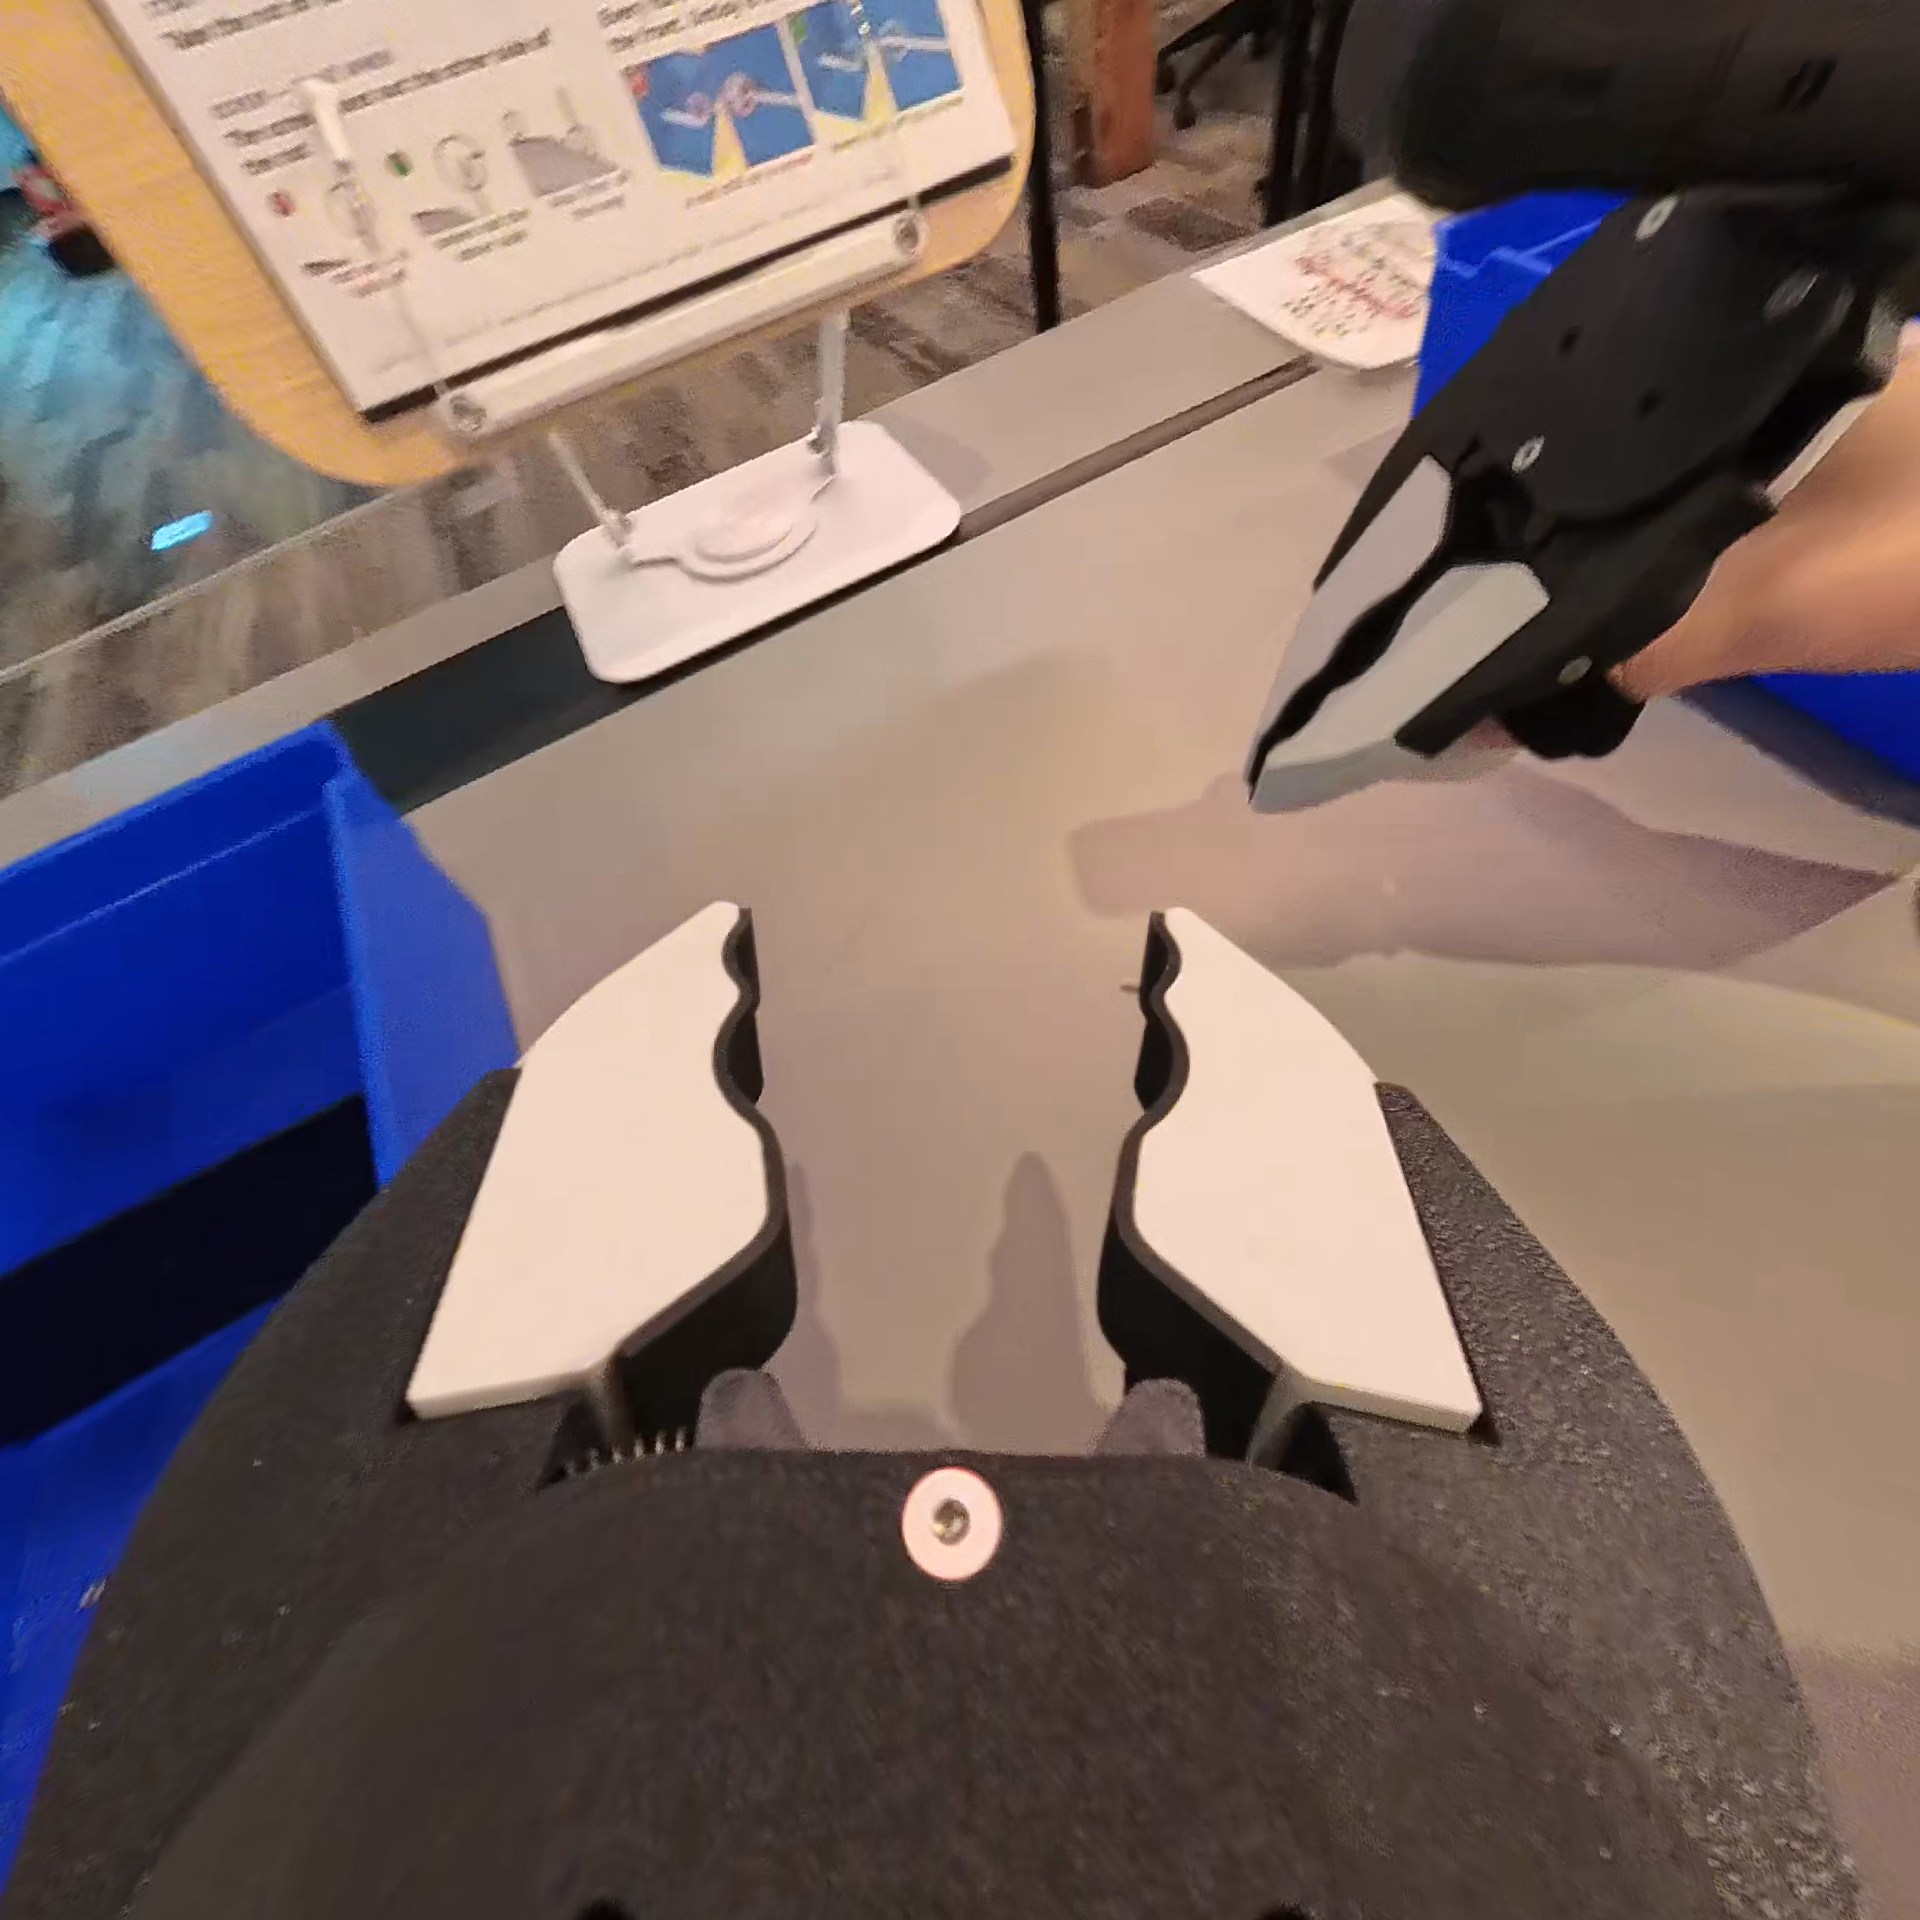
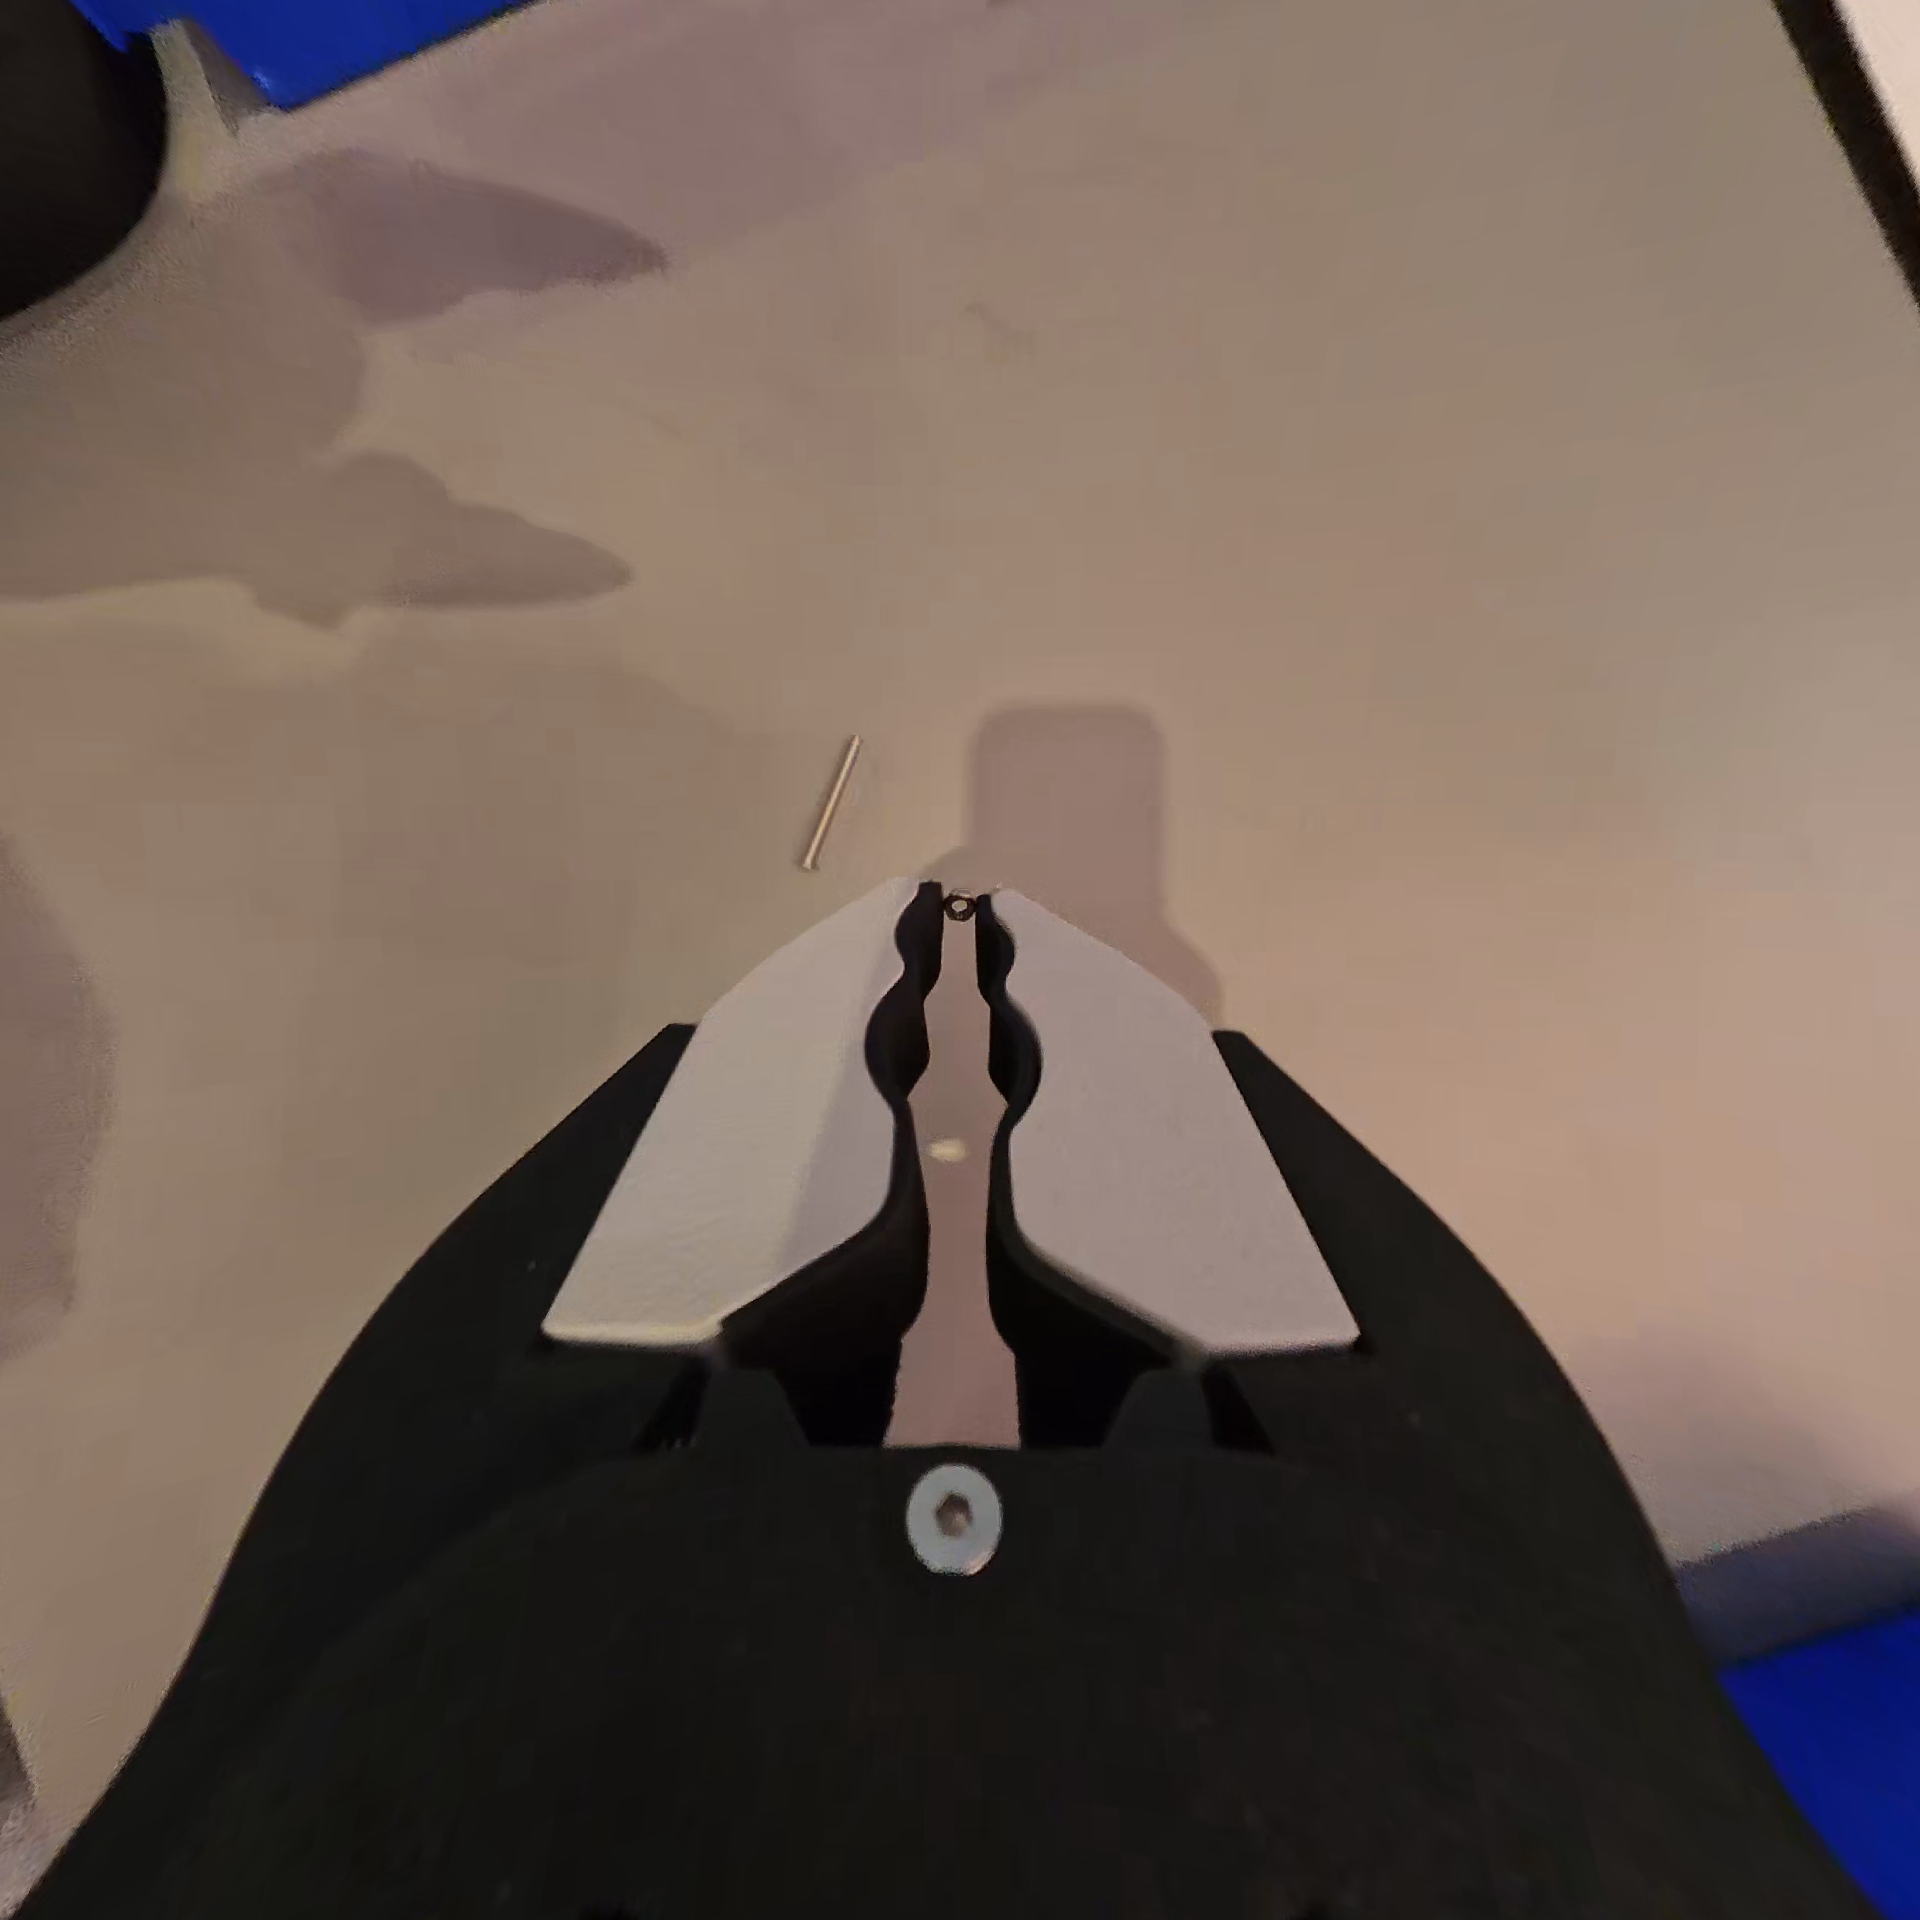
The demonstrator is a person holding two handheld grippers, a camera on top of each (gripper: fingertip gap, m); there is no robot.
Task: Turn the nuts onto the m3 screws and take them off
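A thin silver M3 screw (image 2: 830, 801) lies flat on the grey table, just left of and beyond my right gripper's tips. My right gripper (image 2: 959, 900) is shut on a tiny dark nut (image 2: 958, 907) pinched at its very tips, held a little above the table. It also shows in the left wrist view (image 1: 1283, 769) at the upper right, held by a hand and pointing down. My left gripper (image 1: 948, 940) is open and empty over the table. A tip of the screw (image 1: 1130, 987) barely shows by its right finger.
A blue bin (image 1: 197, 1039) stands at the left and another blue bin (image 1: 1849, 717) at the right. A white stand (image 1: 758, 561) with an instruction sheet (image 1: 582, 177) sits at the table's far edge. A paper (image 1: 1340, 281) lies at the far right. The left gripper is farther from the thin silver M3 screw (image 2: 830, 801), some 15 centimeters, than the right, some 8 centimeters.
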